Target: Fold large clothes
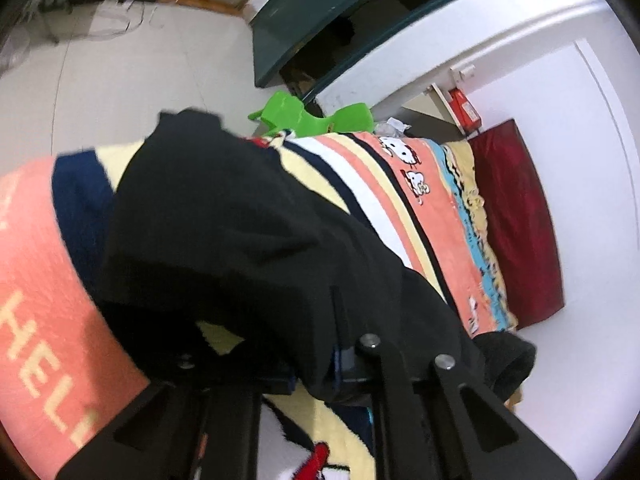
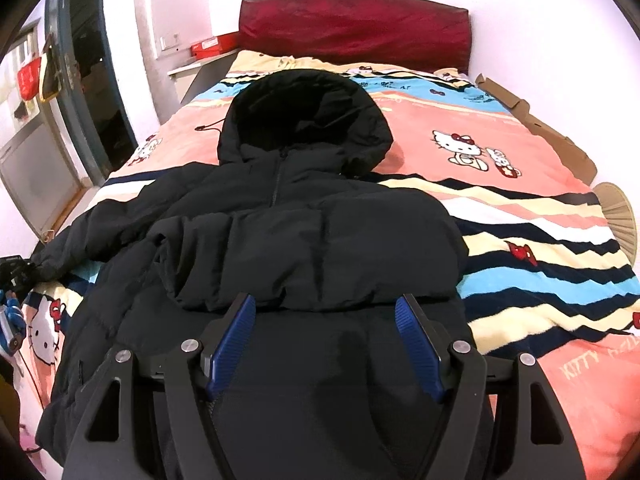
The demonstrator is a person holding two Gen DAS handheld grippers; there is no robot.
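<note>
Your right tool (image 2: 325, 344) is spread wide, blue pads (image 2: 234, 344) well apart and holding nothing; it hovers over the lower body of the black jacket (image 2: 280, 240). One sleeve (image 2: 320, 252) lies folded across the chest just ahead of the pads, at 12 o'clock.

Your left tool (image 1: 320, 372) is clamped on jacket cloth: black fabric drapes over and between its fingers, lifted off the blanket (image 1: 400, 184), with a cuff (image 1: 508, 360) hanging at 3 o'clock.

The jacket lies face up on the bed, hood (image 2: 304, 116) at 12 o'clock toward the red headboard (image 2: 352, 28). In the right view the other sleeve trails to 9 o'clock, reaching the bed's edge. Open blanket runs from 1 to 4 o'clock of the jacket; cardboard (image 2: 536, 120) lines the bed's far side at 2 o'clock.
</note>
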